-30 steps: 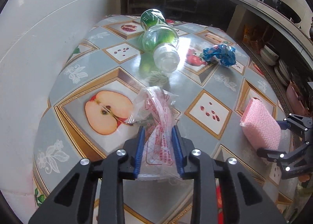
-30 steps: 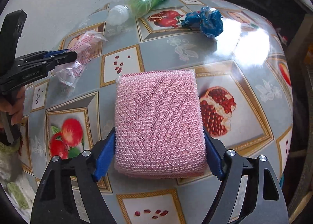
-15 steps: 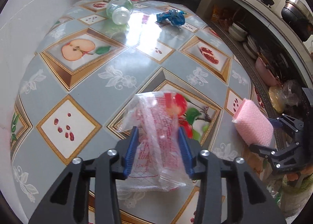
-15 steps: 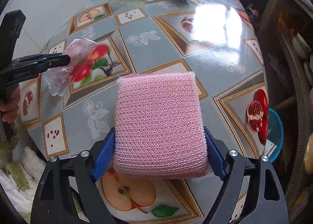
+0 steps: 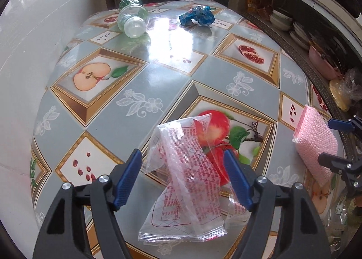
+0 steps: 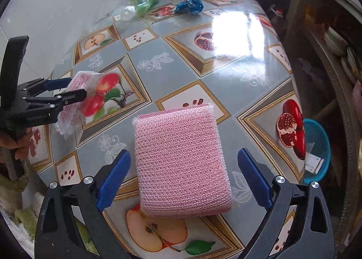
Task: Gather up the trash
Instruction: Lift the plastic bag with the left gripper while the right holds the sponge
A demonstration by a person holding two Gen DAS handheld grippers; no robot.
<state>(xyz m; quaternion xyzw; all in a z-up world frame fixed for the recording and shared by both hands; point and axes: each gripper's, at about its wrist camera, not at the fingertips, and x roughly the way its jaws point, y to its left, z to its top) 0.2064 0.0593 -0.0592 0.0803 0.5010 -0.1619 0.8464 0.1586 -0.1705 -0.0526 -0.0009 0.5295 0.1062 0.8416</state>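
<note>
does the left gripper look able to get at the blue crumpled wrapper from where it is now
Probably yes, after a long reach. The left gripper has just been opening, with the clear plastic wrapper loose between its jaws. The tablecloth ahead is bare up to the blue wrapper at the far end.

The clear wrapper (image 5: 187,182) is printed in red too small to read. At three o'clock in the left wrist view, the right claw (image 5: 339,141) is cut by the edge. Shelf dishes (image 5: 282,19) blur.
</note>
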